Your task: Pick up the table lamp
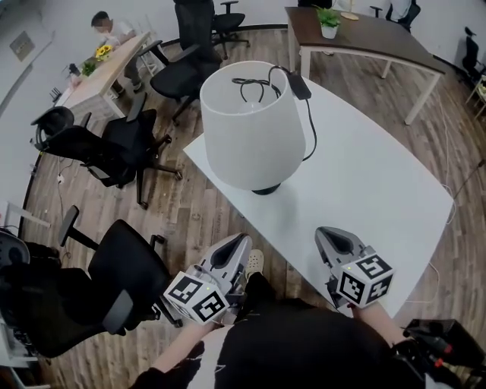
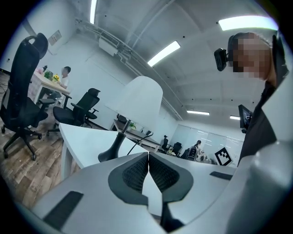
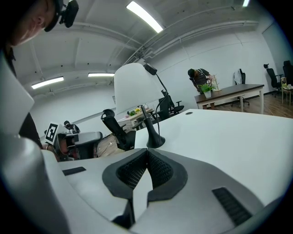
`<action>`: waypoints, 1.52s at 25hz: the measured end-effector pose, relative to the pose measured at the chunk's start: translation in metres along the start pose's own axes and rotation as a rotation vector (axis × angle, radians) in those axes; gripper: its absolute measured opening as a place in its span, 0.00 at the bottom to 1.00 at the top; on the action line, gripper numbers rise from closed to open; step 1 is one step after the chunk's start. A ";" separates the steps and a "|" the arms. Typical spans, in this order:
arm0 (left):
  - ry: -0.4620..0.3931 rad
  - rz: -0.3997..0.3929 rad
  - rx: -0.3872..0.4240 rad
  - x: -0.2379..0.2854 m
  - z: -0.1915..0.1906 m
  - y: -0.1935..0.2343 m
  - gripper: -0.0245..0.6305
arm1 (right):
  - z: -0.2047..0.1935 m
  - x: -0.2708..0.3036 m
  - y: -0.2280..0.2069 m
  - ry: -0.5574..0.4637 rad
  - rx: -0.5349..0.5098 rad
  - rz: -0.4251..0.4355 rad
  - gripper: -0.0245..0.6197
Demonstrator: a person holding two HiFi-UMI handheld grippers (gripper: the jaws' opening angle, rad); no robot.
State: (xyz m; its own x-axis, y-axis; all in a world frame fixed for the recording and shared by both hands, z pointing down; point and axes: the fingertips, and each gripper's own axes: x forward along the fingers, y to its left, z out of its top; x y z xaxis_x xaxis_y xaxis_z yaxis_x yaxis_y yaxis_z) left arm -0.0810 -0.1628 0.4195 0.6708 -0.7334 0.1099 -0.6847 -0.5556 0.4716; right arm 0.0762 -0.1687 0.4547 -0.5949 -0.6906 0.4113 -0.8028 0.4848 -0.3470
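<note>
The table lamp (image 1: 252, 125) has a white shade and a black base. It stands upright near the left edge of the white table (image 1: 364, 190), with its black cord and plug (image 1: 300, 83) lying behind it. Both grippers are short of the table's near edge, well apart from the lamp. My left gripper (image 1: 241, 241) is shut with nothing between its pads, over the floor at the table's corner. The right gripper (image 1: 328, 234) is shut and empty too, over the near edge. In the left gripper view the lamp (image 2: 137, 109) stands ahead; in the right gripper view the lamp (image 3: 136, 98) is ahead at left.
Black office chairs (image 1: 125, 148) crowd the wooden floor left of the table, one (image 1: 83, 300) close beside my left gripper. A brown desk (image 1: 364, 34) with a potted plant (image 1: 329, 23) stands beyond. A person sits at a far desk (image 1: 102, 64).
</note>
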 end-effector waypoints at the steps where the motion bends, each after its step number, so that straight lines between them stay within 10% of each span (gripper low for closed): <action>1: 0.011 -0.012 0.000 0.006 0.001 0.003 0.06 | 0.001 0.002 0.000 -0.001 0.003 -0.006 0.06; 19: 0.098 -0.110 0.078 0.081 0.005 0.057 0.07 | 0.036 0.036 -0.049 -0.130 0.024 -0.144 0.06; 38: -0.037 -0.237 0.030 0.076 0.047 0.032 0.35 | 0.039 0.038 -0.048 -0.111 0.033 -0.132 0.06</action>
State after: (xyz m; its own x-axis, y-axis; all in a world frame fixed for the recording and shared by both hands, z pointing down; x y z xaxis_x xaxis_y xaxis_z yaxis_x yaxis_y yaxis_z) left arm -0.0653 -0.2543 0.4017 0.8035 -0.5944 -0.0331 -0.5176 -0.7249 0.4545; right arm 0.0938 -0.2387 0.4544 -0.4748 -0.8028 0.3605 -0.8709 0.3696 -0.3240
